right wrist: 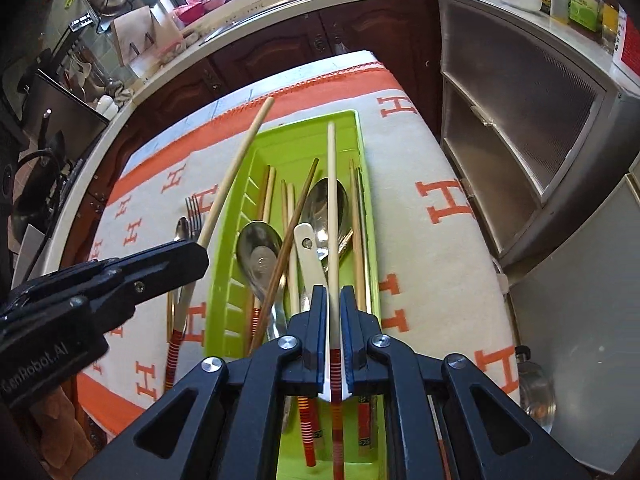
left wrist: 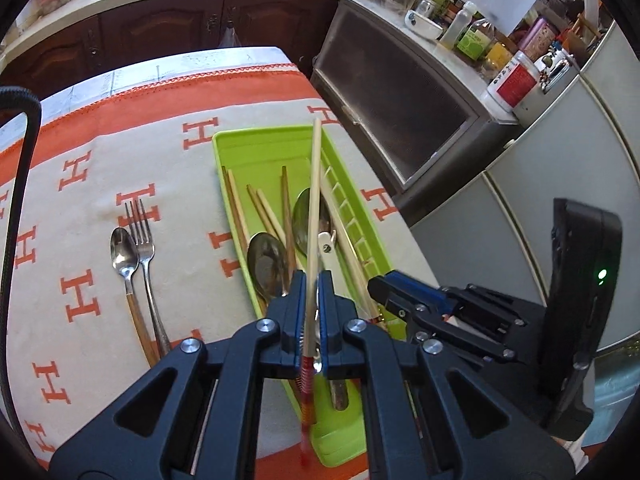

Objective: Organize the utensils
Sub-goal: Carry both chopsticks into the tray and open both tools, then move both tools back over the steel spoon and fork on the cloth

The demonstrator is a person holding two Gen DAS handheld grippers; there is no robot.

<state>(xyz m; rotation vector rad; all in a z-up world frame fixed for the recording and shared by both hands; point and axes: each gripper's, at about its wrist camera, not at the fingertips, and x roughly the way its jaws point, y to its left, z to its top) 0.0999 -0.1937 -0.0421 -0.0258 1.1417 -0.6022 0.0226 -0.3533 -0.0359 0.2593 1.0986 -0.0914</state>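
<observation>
Green tray (left wrist: 260,148) holds chopsticks (left wrist: 264,216), spoons (left wrist: 266,264).

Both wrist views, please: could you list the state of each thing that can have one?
Left gripper: shut on a pale chopstick, lifted.
Right gripper: jaws slightly apart, second chopstick between them.
Green tray: holds spoons and chopsticks.
Fork: flat on the cloth.
Small spoon: flat beside the fork.

repeated orange "h" letters printed across the white tablecloth (right wrist: 440,248). "cenrobot.ai" in pale lettering, first letters half cut off, on the black body of the left gripper (right wrist: 192,258). red label on a white jar (left wrist: 514,80) carries characters, too small to read.
</observation>
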